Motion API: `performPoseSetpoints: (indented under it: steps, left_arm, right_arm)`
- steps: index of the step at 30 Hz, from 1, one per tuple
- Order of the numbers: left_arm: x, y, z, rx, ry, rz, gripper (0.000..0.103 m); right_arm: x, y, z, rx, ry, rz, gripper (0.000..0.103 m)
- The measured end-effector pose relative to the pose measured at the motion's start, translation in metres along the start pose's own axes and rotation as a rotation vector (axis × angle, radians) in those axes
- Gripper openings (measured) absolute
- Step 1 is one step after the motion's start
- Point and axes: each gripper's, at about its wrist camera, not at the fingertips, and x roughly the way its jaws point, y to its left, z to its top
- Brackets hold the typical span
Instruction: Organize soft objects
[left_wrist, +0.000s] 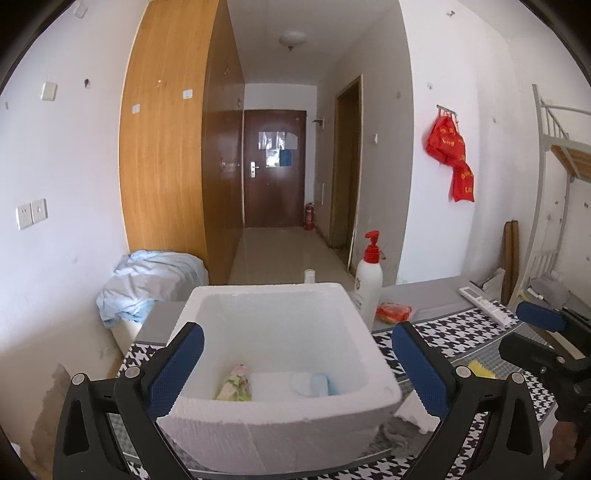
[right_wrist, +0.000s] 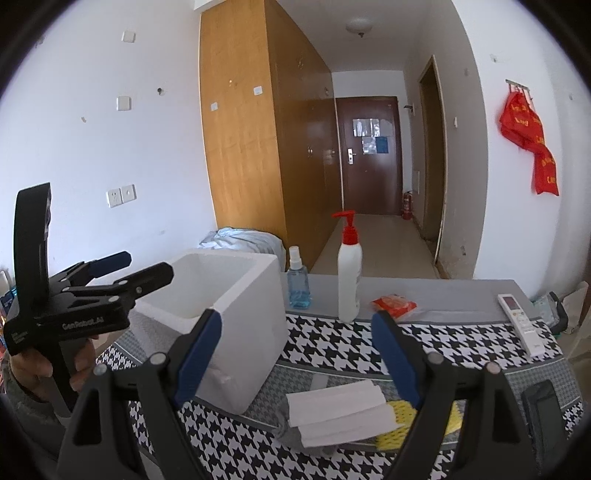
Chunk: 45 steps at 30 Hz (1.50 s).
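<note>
Your left gripper (left_wrist: 295, 373) hovers over the white foam box (left_wrist: 280, 424), fingers wide, empty. Right gripper (right_wrist: 295, 360) tilts down at the folded white cloth (right_wrist: 340, 413) on the houndstooth desk (right_wrist: 461, 343), fingers wide, nothing held. Cloth looks light and floppy; pinch the stacked folds mid-bundle.

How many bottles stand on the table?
2: a white pump bottle mid-table, and a blue spray bottle between it and the foam box. Others may be hidden.
</note>
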Motion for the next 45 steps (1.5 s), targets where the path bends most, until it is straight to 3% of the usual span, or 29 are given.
performPoseSetpoints:
  steps: [23,45]
  left_arm:
    - [-0.040,-0.025,-0.005,0.046,-0.037,-0.059,0.102]
    - [-0.052,-0.043,-0.017,0.060,-0.049,-0.105,0.102]
  right_arm:
    - [-0.042,-0.002,-0.005,0.002,-0.055,-0.038,0.087]
    - [-0.062,-0.011,-0.018,0.015,-0.064,-0.068,0.087]
